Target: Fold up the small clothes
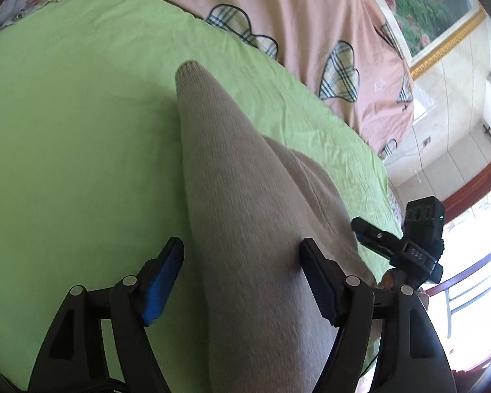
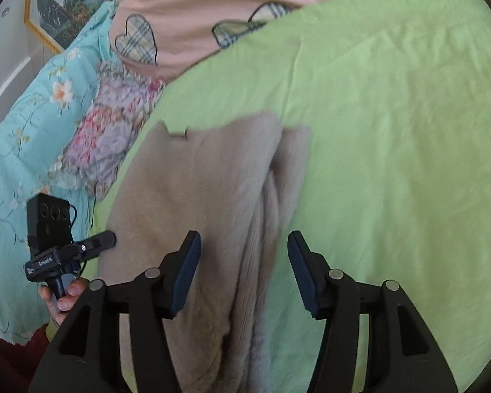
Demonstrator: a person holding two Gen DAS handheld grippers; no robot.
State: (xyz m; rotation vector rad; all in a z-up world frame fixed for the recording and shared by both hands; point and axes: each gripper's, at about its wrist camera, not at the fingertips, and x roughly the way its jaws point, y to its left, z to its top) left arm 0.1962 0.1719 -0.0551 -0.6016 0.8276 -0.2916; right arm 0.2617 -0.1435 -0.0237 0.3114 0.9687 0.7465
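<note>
A beige knit garment [image 1: 239,180] lies folded into a long strip on the green sheet [image 1: 81,131]. My left gripper [image 1: 242,262] hangs open just over its near end; the left pad stands clear of the cloth and the right pad sits at the cloth's edge. In the right wrist view the same garment [image 2: 186,196] shows its fuzzy folded layers, and my right gripper [image 2: 245,255] is open above them, pads apart from the cloth. Each gripper appears in the other's view: the right gripper [image 1: 366,229] at the garment's right side, the left gripper [image 2: 104,239] at its left, held by a hand [image 2: 65,294].
A pink quilt with plaid hearts [image 1: 311,16] is bunched along the far side of the green sheet [image 2: 392,131]. A floral pillow [image 2: 108,131] and a turquoise flowered cover [image 2: 23,131] lie beside it. A framed picture [image 2: 65,0] hangs on the wall, and a window [image 1: 474,245] is at the right.
</note>
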